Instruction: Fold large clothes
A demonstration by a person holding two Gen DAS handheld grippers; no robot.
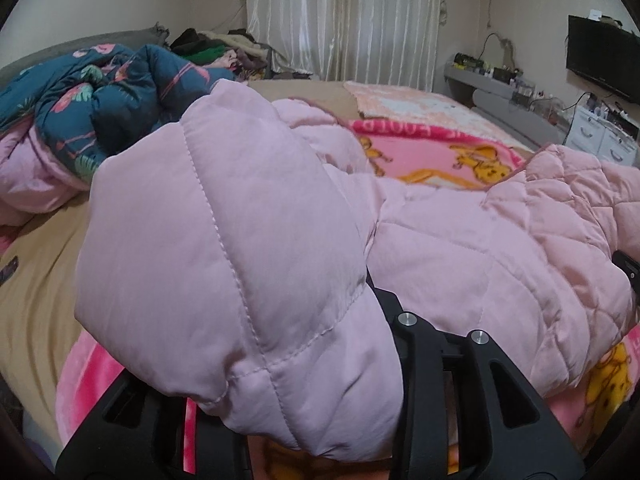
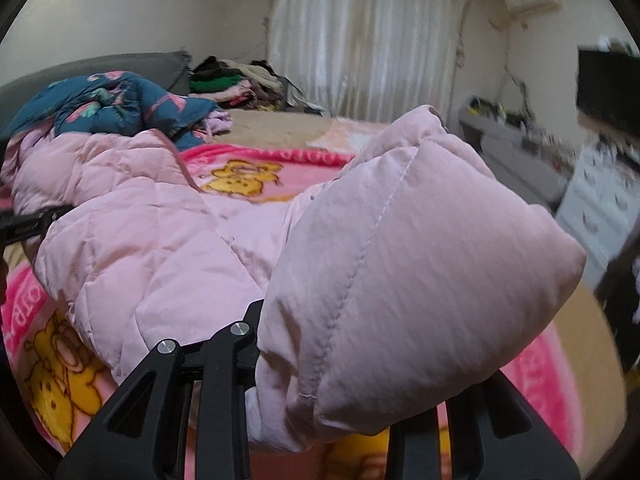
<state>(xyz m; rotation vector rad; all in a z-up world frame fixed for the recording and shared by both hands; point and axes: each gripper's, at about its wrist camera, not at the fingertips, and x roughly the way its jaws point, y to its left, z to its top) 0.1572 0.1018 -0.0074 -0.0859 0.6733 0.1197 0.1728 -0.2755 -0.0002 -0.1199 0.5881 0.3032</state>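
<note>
A pale pink quilted puffer jacket (image 1: 460,240) lies across the pink cartoon blanket (image 1: 432,152) on the bed. My left gripper (image 1: 320,360) is shut on one thick padded part of the jacket (image 1: 224,260) and holds it raised; the fabric hides the fingertips. My right gripper (image 2: 328,360) is shut on another padded part of the jacket (image 2: 400,272), also raised, fingertips hidden. The jacket body (image 2: 152,240) stretches between the two grippers. The right gripper's edge shows in the left wrist view (image 1: 628,268), and the left gripper's edge shows in the right wrist view (image 2: 28,220).
A dark blue flamingo-print quilt (image 1: 100,92) is bunched at the bed's far left. A pile of clothes (image 1: 224,48) sits at the far end by the curtain (image 1: 344,16). A TV (image 1: 600,56), grey shelf (image 1: 500,92) and white drawers (image 1: 600,136) stand to the right.
</note>
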